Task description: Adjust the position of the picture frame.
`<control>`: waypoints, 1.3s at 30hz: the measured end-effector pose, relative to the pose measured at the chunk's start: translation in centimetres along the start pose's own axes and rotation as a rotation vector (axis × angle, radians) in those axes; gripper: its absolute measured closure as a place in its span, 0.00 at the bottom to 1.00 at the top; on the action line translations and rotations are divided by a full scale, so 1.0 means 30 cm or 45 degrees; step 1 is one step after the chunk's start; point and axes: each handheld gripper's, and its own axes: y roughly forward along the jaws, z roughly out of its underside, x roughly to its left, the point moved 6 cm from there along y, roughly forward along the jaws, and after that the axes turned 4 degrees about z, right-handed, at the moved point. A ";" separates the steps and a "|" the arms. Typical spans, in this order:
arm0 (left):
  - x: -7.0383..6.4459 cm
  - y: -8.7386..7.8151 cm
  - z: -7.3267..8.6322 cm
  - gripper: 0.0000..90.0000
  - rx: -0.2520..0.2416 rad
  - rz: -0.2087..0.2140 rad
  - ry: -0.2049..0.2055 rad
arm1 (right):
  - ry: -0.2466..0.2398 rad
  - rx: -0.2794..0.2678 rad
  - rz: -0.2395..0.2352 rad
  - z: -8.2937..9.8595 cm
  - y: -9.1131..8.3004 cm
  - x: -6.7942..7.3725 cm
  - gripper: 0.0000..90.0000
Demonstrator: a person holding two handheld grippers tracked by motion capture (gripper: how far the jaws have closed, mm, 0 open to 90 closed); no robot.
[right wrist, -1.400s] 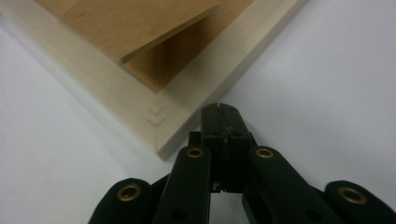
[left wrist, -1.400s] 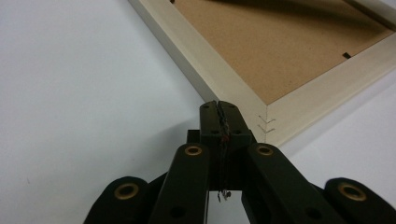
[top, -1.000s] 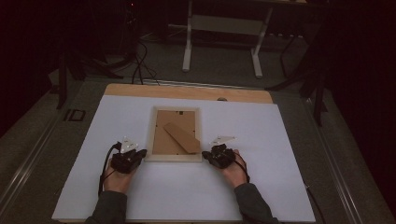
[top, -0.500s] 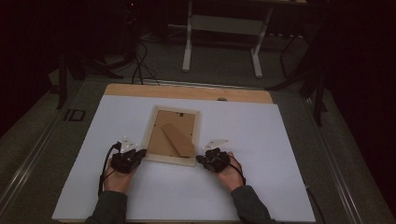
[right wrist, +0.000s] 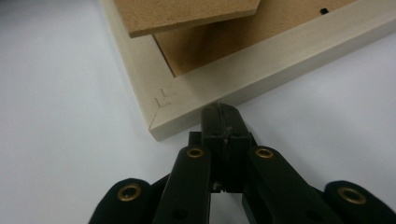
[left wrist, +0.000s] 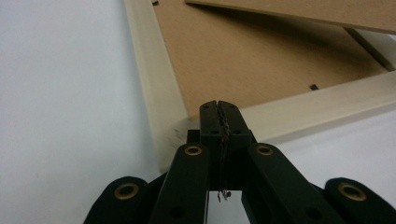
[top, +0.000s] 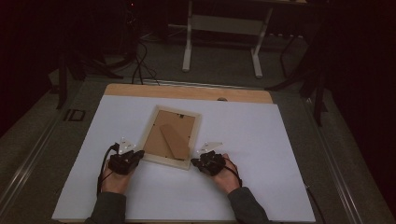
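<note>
Clenched left gripper (left wrist: 218, 108) and right gripper (right wrist: 223, 114) against picture frame (top: 170, 137), white tabletop (top: 261, 140), dark room.

White table top (top: 261, 154) with a bare wooden strip (top: 187, 92) along the far edge, standing on a grey floor (top: 42, 149)

Lying flat on the white surface, back side up: a pale wooden picture frame (top: 150, 126), turned slightly askew, near side towards the person; brown backing board (top: 161, 135) within it, a brown stand flap (top: 173, 142) slanting across the board

Seen close in the left gripper view as a pale frame corner (left wrist: 163, 98) resting on the white surface (left wrist: 60, 93); in the right gripper view, another corner (right wrist: 173, 112) with faint pencil marks, flat on the white top (right wrist: 56, 116)
</note>
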 end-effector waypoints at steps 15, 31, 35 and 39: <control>0.042 -0.023 0.042 1.00 0.078 -0.074 -0.041 | -0.061 -0.014 -0.025 -0.028 0.017 0.048 1.00; 0.058 -0.035 0.060 1.00 0.090 -0.086 -0.068 | 0.129 -0.105 0.105 -0.166 0.040 -0.164 1.00; 0.060 -0.038 0.064 1.00 0.091 -0.084 -0.072 | 0.136 -0.122 0.137 -0.191 0.063 -0.186 1.00; 0.062 -0.042 0.065 1.00 0.087 -0.087 -0.076 | 0.184 -0.162 0.155 -0.205 0.085 -0.201 1.00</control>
